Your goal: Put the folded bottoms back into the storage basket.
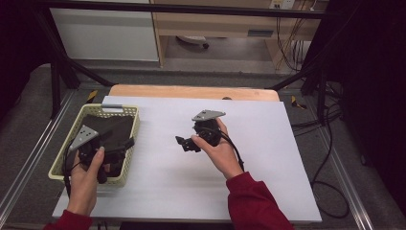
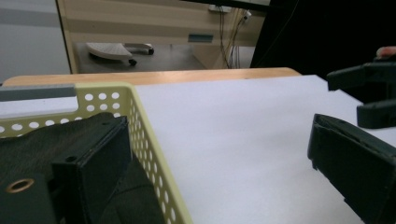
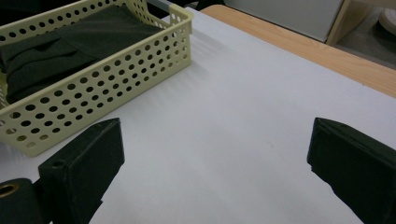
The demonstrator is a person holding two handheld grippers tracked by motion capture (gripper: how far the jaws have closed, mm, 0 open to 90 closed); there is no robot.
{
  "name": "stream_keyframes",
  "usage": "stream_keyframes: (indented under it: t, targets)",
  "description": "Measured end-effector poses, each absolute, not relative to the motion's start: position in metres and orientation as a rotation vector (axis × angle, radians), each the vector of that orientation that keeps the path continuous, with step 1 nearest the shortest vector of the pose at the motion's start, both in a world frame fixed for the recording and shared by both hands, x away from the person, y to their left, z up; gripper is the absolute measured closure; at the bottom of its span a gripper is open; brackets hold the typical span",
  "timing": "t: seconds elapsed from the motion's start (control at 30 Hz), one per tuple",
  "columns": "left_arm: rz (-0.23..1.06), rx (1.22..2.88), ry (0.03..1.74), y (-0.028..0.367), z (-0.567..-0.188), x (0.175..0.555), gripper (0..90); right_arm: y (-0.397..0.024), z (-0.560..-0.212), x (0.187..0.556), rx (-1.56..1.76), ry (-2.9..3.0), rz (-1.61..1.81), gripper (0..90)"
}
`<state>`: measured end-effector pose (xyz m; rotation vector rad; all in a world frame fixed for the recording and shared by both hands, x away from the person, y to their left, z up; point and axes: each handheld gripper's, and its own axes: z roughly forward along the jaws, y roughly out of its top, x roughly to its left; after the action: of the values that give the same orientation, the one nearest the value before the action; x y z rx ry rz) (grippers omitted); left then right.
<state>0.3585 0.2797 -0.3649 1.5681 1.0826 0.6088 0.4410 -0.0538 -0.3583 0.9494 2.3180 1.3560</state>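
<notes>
The dark folded cloth (image 1: pixel 109 130) lies in the yellow basket (image 1: pixel 130 146), directly beneath the left hand-held gripper (image 1: pixel 123 146) — jaws wide, empty — nearer than the right hand-held gripper (image 1: pixel 184 143), also open, beside the basket over the table (image 1: pixel 268 158).

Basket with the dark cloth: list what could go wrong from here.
1. The left claw hangs open over the basket; one jaw stands close to the perforated wall and could snag or tip it.
2. The folded dark cloth could come unfolded if pinched by one layer.
3. The right claw is open above bare white sheet, too far to steady the basket.
</notes>
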Motion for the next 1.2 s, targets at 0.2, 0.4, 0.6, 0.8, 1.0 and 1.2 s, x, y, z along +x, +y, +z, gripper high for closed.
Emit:
stream_keyframes:
  t: [0.2, 0.4, 0.6, 0.8, 1.0, 1.2]
  targets:
    - [0.636, 1.526, 1.051, 0.276, -0.378, 0.346, 6.6, -0.072, -0.36, 0.439, 0.973, 2.316, 1.347, 3.6]
    - [0.605, 1.519, 1.064, 0.279, -0.383, 0.344, 6.5, -0.09, -0.361, 0.436, 1.015, 2.283, 1.362, 3.5]
    - [0.614, 1.526, 1.085, 0.285, -0.391, 0.343, 6.9, -0.112, -0.361, 0.43, 1.059, 2.238, 1.359, 3.8]
    - [0.626, 1.514, 1.087, 0.289, -0.394, 0.336, 6.8, -0.131, -0.359, 0.419, 1.062, 2.188, 1.359, 4.5]
    - [0.622, 1.511, 1.09, 0.29, -0.396, 0.331, 6.9, -0.147, -0.356, 0.411, 1.046, 2.12, 1.379, 3.8]
    - [0.613, 1.507, 1.107, 0.287, -0.399, 0.331, 7.4, -0.158, -0.354, 0.403, 1.03, 2.059, 1.391, 2.8]
